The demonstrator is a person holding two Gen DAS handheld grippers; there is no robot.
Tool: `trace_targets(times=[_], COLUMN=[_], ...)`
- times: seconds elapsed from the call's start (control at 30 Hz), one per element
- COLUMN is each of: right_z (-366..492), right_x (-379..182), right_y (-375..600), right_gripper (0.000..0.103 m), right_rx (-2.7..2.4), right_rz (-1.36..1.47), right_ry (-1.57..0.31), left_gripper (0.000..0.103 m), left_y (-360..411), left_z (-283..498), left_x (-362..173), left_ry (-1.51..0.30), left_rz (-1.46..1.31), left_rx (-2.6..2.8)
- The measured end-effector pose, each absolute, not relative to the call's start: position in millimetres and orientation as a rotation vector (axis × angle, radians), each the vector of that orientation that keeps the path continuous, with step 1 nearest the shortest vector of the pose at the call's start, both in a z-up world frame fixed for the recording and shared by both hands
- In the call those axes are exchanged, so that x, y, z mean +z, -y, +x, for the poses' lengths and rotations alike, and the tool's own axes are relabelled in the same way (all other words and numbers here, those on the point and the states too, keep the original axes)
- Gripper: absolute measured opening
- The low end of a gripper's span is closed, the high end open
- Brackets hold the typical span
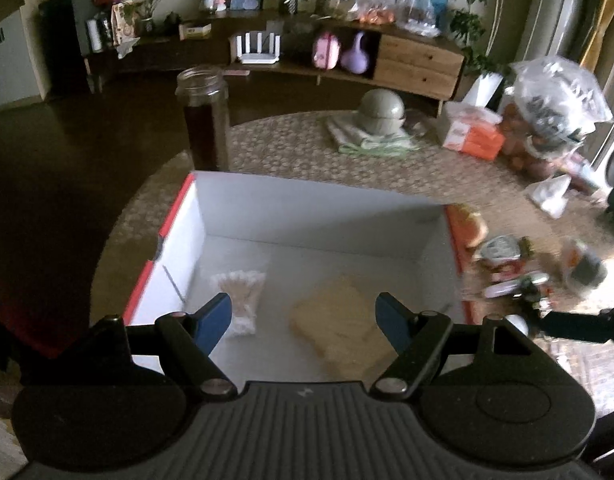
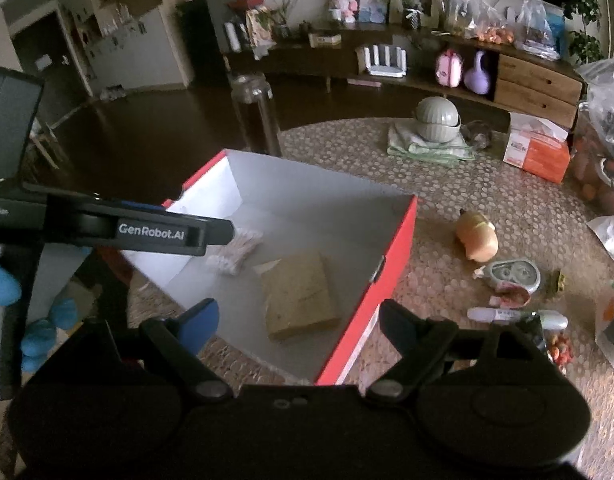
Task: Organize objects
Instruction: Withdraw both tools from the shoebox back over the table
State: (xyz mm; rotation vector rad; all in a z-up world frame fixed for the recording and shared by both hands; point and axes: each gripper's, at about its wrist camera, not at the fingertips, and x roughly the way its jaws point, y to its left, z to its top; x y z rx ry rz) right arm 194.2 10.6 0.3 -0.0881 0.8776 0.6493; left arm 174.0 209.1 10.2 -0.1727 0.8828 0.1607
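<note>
Left gripper (image 1: 303, 316) — jaws wide apart, nothing between them, low centre of its frame above the red box (image 1: 163, 236).
Right gripper (image 2: 295, 320) — jaws equally wide, empty, over the box's near corner.
Box interior: cotton swab bundle (image 1: 241, 300) at left, tan flat packet (image 1: 339, 320) at centre.
Table (image 2: 487, 200), right of box: peach-coloured toy (image 2: 477, 238), small tin (image 2: 513, 276), white tube (image 2: 515, 316).
Glass jar (image 1: 205, 120) behind the box, upper left.

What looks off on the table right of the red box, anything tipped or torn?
Yes. The tan squash-shaped toy lies tipped on its side just right of the red box. Nearer the camera, a torn-open wrapper lies loose by the white tube. No spill visible; the box's contents lie flat.
</note>
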Motion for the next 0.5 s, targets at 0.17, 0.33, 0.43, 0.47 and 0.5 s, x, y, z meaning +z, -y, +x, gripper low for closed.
trace_targets(times=[0.17,0.33,0.43,0.47,0.5], right_z=[171,155,149,146,143], right_x=[9,7,2,1,0], right_y=[21,56,78,85,92], right_gripper=[0.087,0.087,0.087,0.087,0.087], right_rx=[0.685,0.656,0.632,0.626,0.621], right_rz=[-0.092,-0.077,-0.078,-0.077,-0.082], right_ry=[-0.811,-0.756,-0.735,-0.726,-0.712], left_gripper=[0.079,0.079,0.079,0.079,0.079], left_y=[-187,-160,-140,-132,-126], left_z=[157,145,139,137,136], left_x=[14,15,12,11,9], left_ry=[-0.861,-0.842,-0.835,-0.834,-0.834], left_rz=[-0.203,-0.200,-0.171,-0.161,-0.154], left_rx=[0.100,0.060,0.046,0.039,0.032])
